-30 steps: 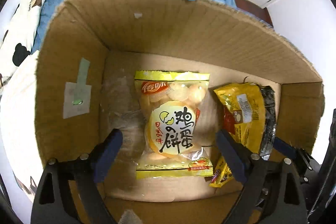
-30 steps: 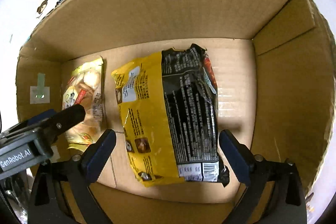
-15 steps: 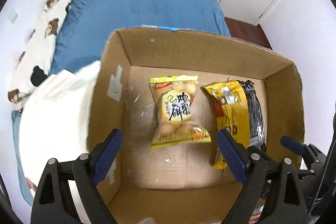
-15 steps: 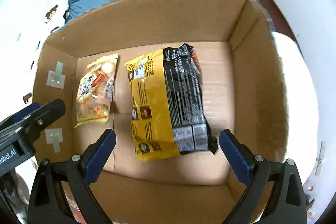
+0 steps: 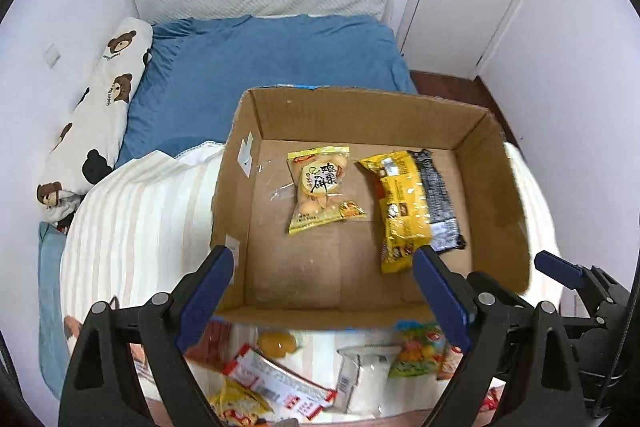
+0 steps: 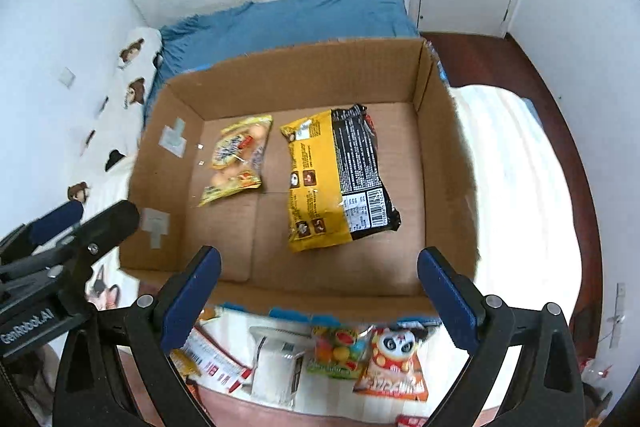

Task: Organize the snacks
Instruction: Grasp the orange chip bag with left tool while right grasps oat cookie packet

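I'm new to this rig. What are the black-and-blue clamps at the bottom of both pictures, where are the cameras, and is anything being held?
Those clamps are two hand-held grippers; each carries a fisheye camera looking along its own fingers. The left gripper and right gripper are both open and hold nothing. Ahead is a cardboard box on a bed, holding a small yellow snack bag and a larger yellow-and-black packet. More loose snack packets lie on the bed in front of the box.
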The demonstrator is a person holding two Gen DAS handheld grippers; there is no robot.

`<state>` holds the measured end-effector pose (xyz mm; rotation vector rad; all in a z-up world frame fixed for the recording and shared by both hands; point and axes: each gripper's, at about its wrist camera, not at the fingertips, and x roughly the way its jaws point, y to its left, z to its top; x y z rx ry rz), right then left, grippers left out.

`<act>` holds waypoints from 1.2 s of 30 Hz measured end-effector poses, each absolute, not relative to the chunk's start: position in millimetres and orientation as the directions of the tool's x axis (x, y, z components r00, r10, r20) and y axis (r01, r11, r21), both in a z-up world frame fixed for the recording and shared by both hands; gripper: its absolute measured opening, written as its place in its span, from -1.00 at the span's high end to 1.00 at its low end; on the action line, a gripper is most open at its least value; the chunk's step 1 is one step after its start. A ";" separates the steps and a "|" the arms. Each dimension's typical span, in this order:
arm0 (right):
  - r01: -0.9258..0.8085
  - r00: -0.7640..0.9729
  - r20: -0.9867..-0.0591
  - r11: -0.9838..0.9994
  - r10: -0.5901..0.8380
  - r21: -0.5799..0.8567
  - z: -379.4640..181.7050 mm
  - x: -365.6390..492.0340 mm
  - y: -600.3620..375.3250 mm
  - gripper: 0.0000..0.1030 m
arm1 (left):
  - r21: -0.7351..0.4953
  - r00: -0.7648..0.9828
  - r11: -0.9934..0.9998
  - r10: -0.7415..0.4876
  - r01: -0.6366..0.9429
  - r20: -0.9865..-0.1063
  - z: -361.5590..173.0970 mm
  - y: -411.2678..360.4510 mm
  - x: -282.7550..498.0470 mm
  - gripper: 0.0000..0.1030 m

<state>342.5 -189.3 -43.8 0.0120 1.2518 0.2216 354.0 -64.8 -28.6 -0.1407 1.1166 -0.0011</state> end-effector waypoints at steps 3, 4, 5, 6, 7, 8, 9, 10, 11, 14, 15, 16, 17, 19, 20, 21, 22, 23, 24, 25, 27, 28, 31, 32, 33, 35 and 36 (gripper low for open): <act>-0.159 0.295 -0.934 0.974 0.203 0.161 -28.8 322.6 -194.0 -0.95 | -0.117 0.484 0.990 -0.066 -0.076 -0.872 -14.1 -62.0 331.4 -0.78; -0.158 0.289 -0.933 0.972 0.216 0.176 -25.1 312.1 -196.5 -0.95 | -0.119 0.492 0.990 -0.065 -0.079 -0.868 -10.7 -61.6 323.9 -0.78; -0.159 0.284 -0.933 0.970 0.223 0.184 -21.0 303.5 -197.6 -0.95 | -0.122 0.496 0.989 -0.064 -0.086 -0.866 -7.6 -59.4 312.2 -0.78; -0.167 0.268 -0.935 0.967 0.231 0.191 -20.7 293.1 -198.0 -0.95 | -0.128 0.497 0.988 -0.068 -0.088 -0.865 -6.3 -56.9 300.7 -0.78; -0.176 0.243 -0.940 0.964 0.238 0.199 -22.9 280.3 -197.7 -0.95 | -0.128 0.496 0.987 -0.064 -0.096 -0.866 -6.5 -54.9 291.2 -0.78; -0.188 0.215 -0.946 0.961 0.244 0.205 -27.4 264.9 -196.8 -0.95 | -0.127 0.495 0.986 -0.057 -0.109 -0.867 -8.6 -51.8 281.7 -0.78; -0.200 0.191 -0.950 0.957 0.249 0.210 -31.7 252.5 -195.5 -0.95 | -0.130 0.485 0.985 -0.057 -0.118 -0.873 -14.1 -47.2 264.6 -0.78; -0.214 0.148 -0.957 0.952 0.251 0.217 -42.2 232.5 -193.5 -0.95 | -0.126 0.474 0.984 -0.051 -0.128 -0.879 -20.2 -45.3 253.8 -0.78; -0.225 0.113 -0.961 0.948 0.254 0.224 -52.4 217.6 -190.8 -0.95 | -0.120 0.459 0.983 -0.042 -0.142 -0.888 -28.3 -42.0 240.3 -0.78; -0.290 -0.034 -0.974 0.931 0.224 0.224 -96.2 158.7 -178.3 -0.95 | -0.070 0.397 0.981 0.007 -0.180 -0.918 -62.7 -30.9 192.3 -0.78; -0.321 -0.088 -0.976 0.922 0.197 0.215 -115.3 135.4 -172.5 -0.95 | -0.059 0.375 0.980 0.016 -0.188 -0.927 -74.2 -28.0 179.7 -0.78; -0.346 -0.130 -0.976 0.914 0.174 0.210 -130.5 118.3 -168.0 -0.95 | -0.045 0.344 0.979 0.026 -0.197 -0.939 -88.4 -24.8 165.5 -0.78; -0.370 -0.179 -0.973 0.906 0.148 0.205 -147.3 100.9 -163.0 -0.95 | -0.027 0.299 0.978 0.037 -0.208 -0.954 -105.9 -21.0 149.9 -0.78; -0.414 -0.257 -0.961 0.887 0.102 0.205 -177.0 68.8 -154.6 -0.95 | -0.009 0.223 0.977 0.040 -0.215 -0.974 -134.5 -14.3 125.7 -0.78; -0.440 -0.273 -0.959 0.876 0.077 0.195 -188.4 56.7 -150.6 -0.95 | 0.008 0.184 0.975 0.049 -0.221 -0.982 -148.7 -11.8 114.2 -0.78; -0.470 -0.281 -0.959 0.865 0.046 0.179 -197.8 45.9 -147.0 -0.95 | 0.011 0.146 0.973 0.045 -0.229 -0.988 -162.4 -8.8 103.8 -0.78; -0.501 -0.289 -0.957 0.851 0.010 0.160 -209.2 34.7 -143.8 -0.95 | 0.011 0.115 0.971 0.040 -0.239 -0.993 -174.9 -5.4 94.5 -0.78; -0.512 -0.294 -0.956 0.846 -0.009 0.150 -216.5 28.7 -143.0 -0.95 | 0.020 0.097 0.969 0.046 -0.247 -0.994 -183.6 -3.1 85.7 -0.78; -0.521 -0.303 -0.952 0.841 -0.026 0.143 -224.6 22.7 -142.6 -0.94 | 0.030 0.077 0.966 0.052 -0.255 -0.996 -192.6 -0.5 79.4 -0.78; -0.525 -0.314 -0.949 0.839 -0.032 0.145 -231.6 17.6 -143.2 -0.83 | 0.033 0.059 0.963 0.051 -0.266 -0.997 -200.4 2.6 74.4 -0.78; -0.523 -0.298 -0.954 0.842 -0.033 0.134 -238.1 12.5 -146.0 -0.62 | 0.035 0.042 0.956 0.049 -0.291 -0.998 -209.3 8.6 68.8 -0.78; -0.517 -0.286 -0.958 0.846 -0.025 0.132 -237.9 12.7 -147.6 -0.39 | 0.033 0.042 0.954 0.048 -0.298 -0.998 -210.8 10.0 68.4 -0.78; -0.434 -0.276 -0.961 0.888 0.029 0.151 -232.9 23.6 -158.5 -0.20 | 0.022 0.053 0.948 0.041 -0.317 -0.998 -209.2 14.2 72.9 -0.78; -0.386 -0.269 -0.961 0.908 0.058 0.163 -229.3 31.3 -165.2 -0.14 | 0.012 0.060 0.947 0.032 -0.320 -0.998 -207.9 15.0 76.5 -0.78; -0.343 -0.259 -0.962 0.923 0.083 0.172 -225.9 38.4 -170.7 -0.13 | 0.001 0.067 0.946 0.025 -0.325 -0.997 -207.3 15.9 82.6 -0.78; -0.242 -0.234 -0.962 0.949 0.143 0.200 -218.2 54.4 -184.1 -0.13 | -0.011 0.065 0.944 0.011 -0.331 -0.998 -208.6 17.7 95.8 -0.78; -0.188 -0.223 -0.959 0.958 0.173 0.216 -214.6 63.2 -190.8 -0.13 | -0.023 0.063 0.941 -0.001 -0.339 -0.998 -211.4 18.2 104.0 -0.78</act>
